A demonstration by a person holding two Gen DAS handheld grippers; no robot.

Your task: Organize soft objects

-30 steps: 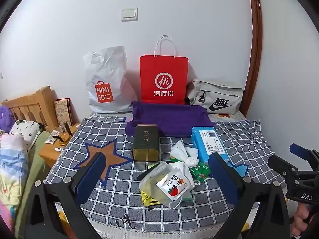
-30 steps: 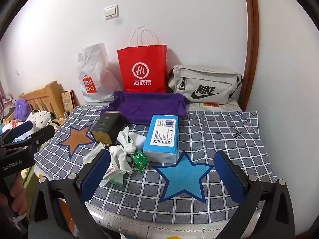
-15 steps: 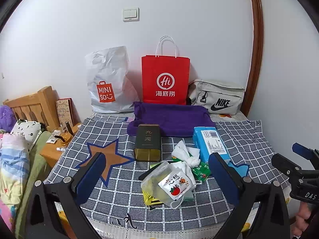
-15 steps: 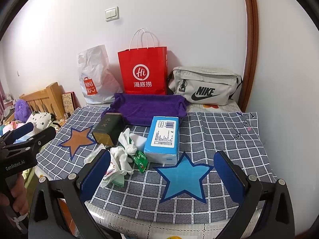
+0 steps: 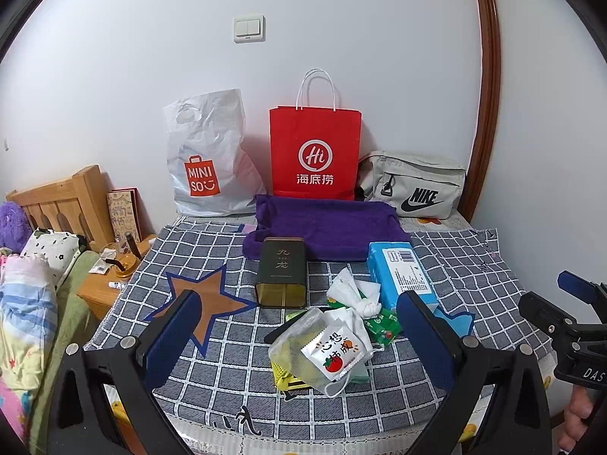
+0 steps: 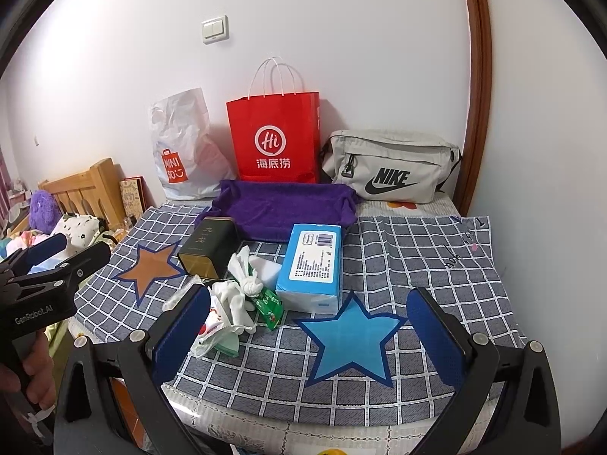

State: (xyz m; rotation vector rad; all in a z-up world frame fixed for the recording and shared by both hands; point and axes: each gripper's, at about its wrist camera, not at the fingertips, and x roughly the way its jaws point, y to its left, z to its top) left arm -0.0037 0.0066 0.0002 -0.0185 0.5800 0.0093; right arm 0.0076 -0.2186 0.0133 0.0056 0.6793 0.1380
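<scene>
While both tools hang wide and empty short of the counter, the left tool point(image 5: 299, 335) looks straight at the bagged face mask point(image 5: 329, 349) heaped just ahead between its pads, nearer than the right tool point(image 6: 309, 328), whose view puts that pile off left, tissue pack point(image 6: 313, 261) ahead, lying lengthwise away.

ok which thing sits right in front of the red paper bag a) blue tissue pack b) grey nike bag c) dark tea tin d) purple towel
d: the purple towel lies folded directly at the foot of the red paper bag, while the tin, tissue pack and nike bag sit elsewhere.
</scene>
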